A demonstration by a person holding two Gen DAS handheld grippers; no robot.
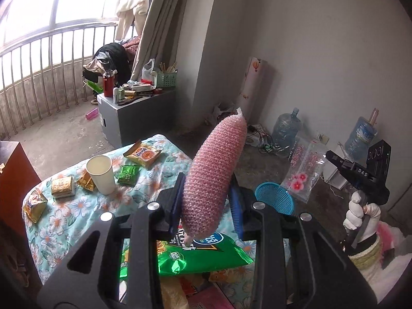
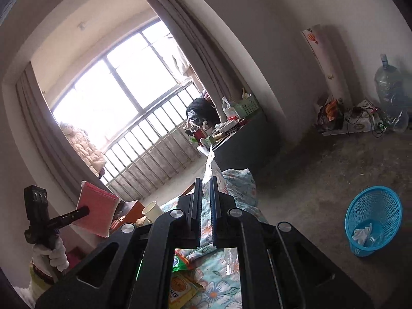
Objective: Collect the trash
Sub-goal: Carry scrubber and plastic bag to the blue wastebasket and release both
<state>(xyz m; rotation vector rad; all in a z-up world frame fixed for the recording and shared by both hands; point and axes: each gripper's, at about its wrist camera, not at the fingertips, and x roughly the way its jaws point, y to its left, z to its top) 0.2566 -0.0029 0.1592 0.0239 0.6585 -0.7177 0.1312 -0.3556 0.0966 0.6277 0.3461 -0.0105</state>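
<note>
Here, a pink foam sleeve (image 1: 215,170) is clamped by the left gripper (image 1: 206,203); a clear floral bag (image 1: 303,170) is pinched in the fully closed right gripper (image 2: 205,193).

Open floor (image 2: 296,180) is left around the blue basket (image 2: 373,219), while the table (image 1: 77,219) is crowded by a paper cup (image 1: 101,173) and snack packets (image 1: 143,155).

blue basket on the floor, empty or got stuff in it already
Not empty. The right wrist view looks into the blue basket, upright on the floor, and shows crumpled white trash at its bottom; most of it is unfilled.
</note>
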